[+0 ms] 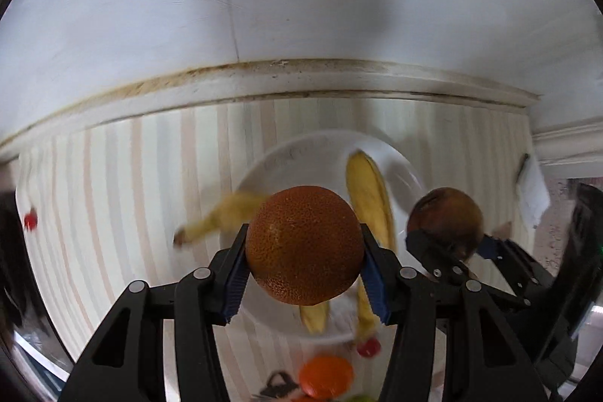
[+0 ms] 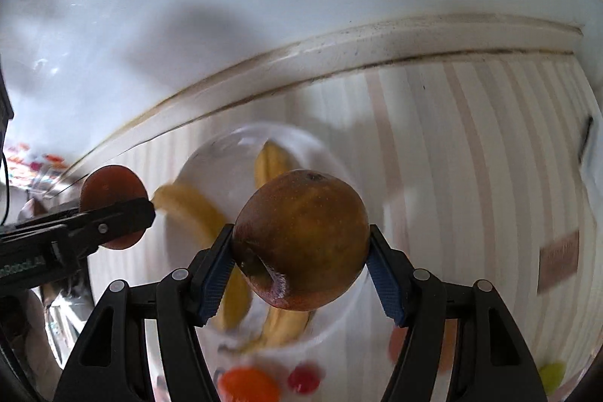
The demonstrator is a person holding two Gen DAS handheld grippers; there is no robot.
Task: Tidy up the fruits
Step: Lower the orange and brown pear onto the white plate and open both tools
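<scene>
Two fruits are up in the air at once, each over the white plate (image 1: 297,153) that already holds the bananas (image 1: 369,191). The left gripper (image 1: 305,251) is clamped on an orange (image 1: 305,243), its blue pads pressed to either side at the widest part. The right gripper (image 2: 301,247) is clamped the same way on a brownish apple (image 2: 301,243).

To set these down well, I would lower one at a time into a bare part of the plate, clear of the bananas, and let the jaws part only once the fruit rests on the dish; round fruit will likely roll if dropped. Keeping the two grippers from crowding each other matters too, since they hang close together.

From the left camera, the right gripper and apple (image 1: 444,221) show to the right, plus a small red fruit (image 1: 30,219) far out on the striped cloth (image 1: 113,194). Only the right camera shows a bruised dent on the apple's lower side and a yellow-green fruit (image 2: 552,373) at the bottom right, though it is too blurred to name.
</scene>
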